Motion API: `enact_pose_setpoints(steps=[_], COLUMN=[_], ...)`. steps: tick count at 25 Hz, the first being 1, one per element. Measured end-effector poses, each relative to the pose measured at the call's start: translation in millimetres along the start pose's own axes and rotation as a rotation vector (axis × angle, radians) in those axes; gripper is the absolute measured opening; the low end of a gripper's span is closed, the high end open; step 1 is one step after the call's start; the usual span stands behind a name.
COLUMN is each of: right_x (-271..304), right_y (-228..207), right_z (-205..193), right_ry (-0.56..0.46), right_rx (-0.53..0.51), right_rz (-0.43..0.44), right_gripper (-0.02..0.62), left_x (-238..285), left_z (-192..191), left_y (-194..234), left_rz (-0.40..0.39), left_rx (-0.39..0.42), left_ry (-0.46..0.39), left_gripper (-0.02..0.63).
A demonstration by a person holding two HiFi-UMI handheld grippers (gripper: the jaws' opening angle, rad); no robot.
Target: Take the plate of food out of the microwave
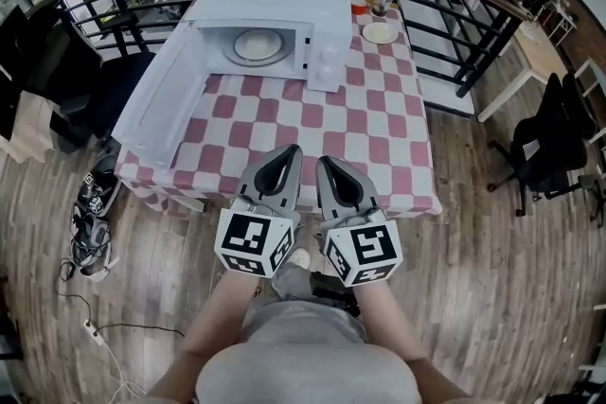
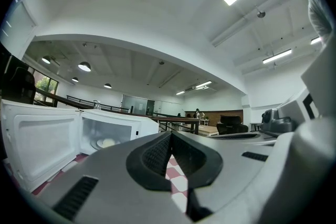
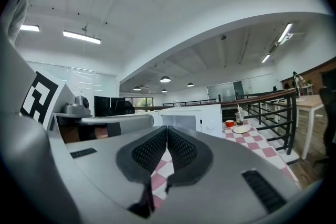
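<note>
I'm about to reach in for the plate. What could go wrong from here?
1. The left tool and the right tool are both shut and empty. Unless they open first, they may shove the plate of food deeper instead of gripping it.
2. The open microwave door juts out on the left towards the table edge, so the left tool could knock it on the way in.
</note>
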State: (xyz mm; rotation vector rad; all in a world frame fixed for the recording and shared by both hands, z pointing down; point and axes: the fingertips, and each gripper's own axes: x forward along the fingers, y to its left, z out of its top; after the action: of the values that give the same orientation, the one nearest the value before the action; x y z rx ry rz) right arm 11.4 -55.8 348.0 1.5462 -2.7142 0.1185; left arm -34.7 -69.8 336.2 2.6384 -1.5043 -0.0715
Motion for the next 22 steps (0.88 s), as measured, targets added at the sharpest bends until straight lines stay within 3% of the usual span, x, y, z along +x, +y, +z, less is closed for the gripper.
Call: enact_pose_setpoints(steps=[17,22], right_x=[97,119], right_y=[-27,-26], right_z=[4,2], right_ry=[0.009,0.021], right_rx=[0.036,0.033], right_rz=[-0.009,0.018], right_gripper=[0.026,0.026], left_x=[69,75], left_z=[6,2], left_y=[73,94], left_rz=[0.002,0.035], left_rx=[-0.016,-0.032], left_ry=[0.035,0.041], left_gripper=[0.002,0.002])
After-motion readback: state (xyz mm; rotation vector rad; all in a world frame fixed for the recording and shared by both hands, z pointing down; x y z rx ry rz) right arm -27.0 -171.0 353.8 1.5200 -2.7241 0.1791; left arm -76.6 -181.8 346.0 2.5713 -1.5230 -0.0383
